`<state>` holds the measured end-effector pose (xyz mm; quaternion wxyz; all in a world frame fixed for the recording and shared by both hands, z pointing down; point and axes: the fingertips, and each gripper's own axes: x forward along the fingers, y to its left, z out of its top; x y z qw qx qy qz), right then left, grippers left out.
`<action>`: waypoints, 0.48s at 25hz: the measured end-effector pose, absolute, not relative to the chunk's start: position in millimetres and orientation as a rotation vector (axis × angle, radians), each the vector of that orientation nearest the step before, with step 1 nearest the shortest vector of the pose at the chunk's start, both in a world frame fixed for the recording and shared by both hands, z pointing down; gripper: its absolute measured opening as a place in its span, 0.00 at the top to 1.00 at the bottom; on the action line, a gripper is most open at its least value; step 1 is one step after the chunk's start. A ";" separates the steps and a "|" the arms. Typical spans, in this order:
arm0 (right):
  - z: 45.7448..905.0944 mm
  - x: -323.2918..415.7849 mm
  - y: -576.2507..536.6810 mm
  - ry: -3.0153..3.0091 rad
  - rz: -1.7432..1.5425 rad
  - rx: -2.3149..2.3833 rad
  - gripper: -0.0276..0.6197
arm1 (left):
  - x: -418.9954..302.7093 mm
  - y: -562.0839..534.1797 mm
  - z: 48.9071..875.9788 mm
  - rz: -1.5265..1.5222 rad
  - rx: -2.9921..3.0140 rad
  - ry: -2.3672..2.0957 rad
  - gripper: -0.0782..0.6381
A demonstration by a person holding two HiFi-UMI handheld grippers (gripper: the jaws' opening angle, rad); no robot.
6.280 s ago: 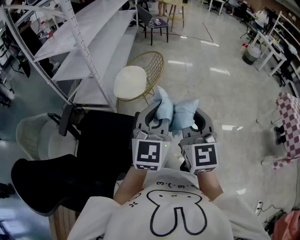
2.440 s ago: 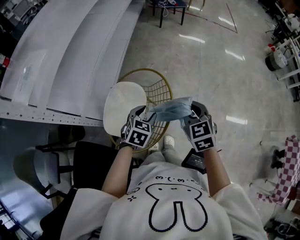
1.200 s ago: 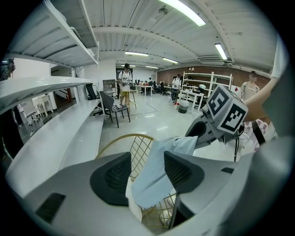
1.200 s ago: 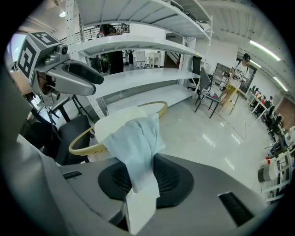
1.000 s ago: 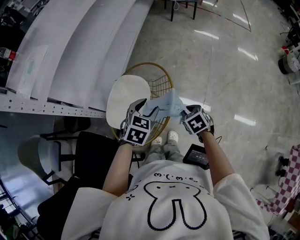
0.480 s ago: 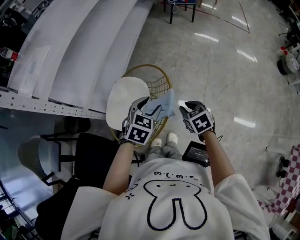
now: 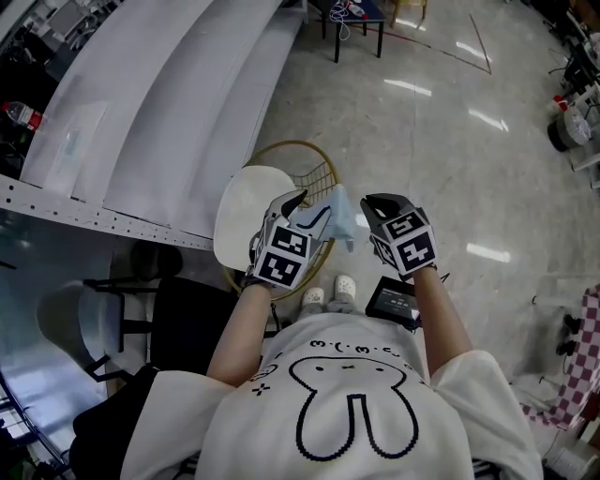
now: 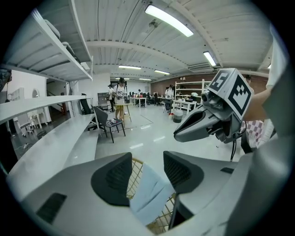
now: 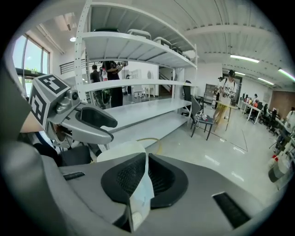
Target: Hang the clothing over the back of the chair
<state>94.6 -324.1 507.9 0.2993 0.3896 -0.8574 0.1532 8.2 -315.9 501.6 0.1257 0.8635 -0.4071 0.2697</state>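
The light blue clothing (image 7: pixel 340 217) hangs between my two grippers, above the chair's gold wire back (image 7: pixel 316 174) and white seat (image 7: pixel 246 208). My left gripper (image 7: pixel 314 206) stands open. In the left gripper view the clothing (image 8: pixel 150 196) shows through the gap in front of the wire (image 8: pixel 135 171), a little apart from the left pad. The right gripper's (image 7: pixel 371 202) jaws are closing, and in the right gripper view (image 9: pixel 144 177) a thin edge of the clothing (image 9: pixel 138 203) is pinched between the pads. Each gripper shows in the other's view: right gripper (image 8: pixel 179 135), left gripper (image 9: pixel 113 131).
Long white shelf tiers (image 7: pixel 141 112) run along the left. A black office chair (image 7: pixel 187 323) stands behind the seat on the left. A black device (image 7: pixel 394 300) lies on the floor by the person's feet. A dark small table (image 7: pixel 361 11) stands far ahead.
Both grippers have risen, the right one more. Half a second ago the right gripper stood off the clothing; now its jaws are together on an edge of it.
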 end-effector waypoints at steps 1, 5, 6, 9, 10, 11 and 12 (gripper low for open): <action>501.8 94.1 -323.7 -2.290 0.399 1.042 0.95 | 10.8 -316.1 497.4 0.781 2.527 -1.185 0.57; 476.9 89.2 -320.5 -2.368 0.400 1.053 0.97 | 21.5 -316.1 478.7 0.750 2.587 -1.182 0.60; 469.5 87.7 -319.6 -2.389 0.396 1.056 0.97 | 23.8 -315.9 473.4 0.738 2.601 -1.186 0.62; 444.3 83.6 -318.5 -2.446 0.349 1.066 0.97 | 31.2 -315.9 455.6 0.696 2.646 -1.196 0.67; 435.5 82.7 -318.4 -2.462 0.327 1.073 0.97 | 33.7 -315.8 450.1 0.683 2.658 -1.198 0.69; 426.5 82.2 -318.3 -2.479 0.307 1.080 0.97 | 36.3 -315.8 444.4 0.669 2.671 -1.201 0.70; 417.3 81.5 -318.2 -2.499 0.288 1.088 0.97 | 38.7 -315.9 438.8 0.658 2.685 -1.205 0.72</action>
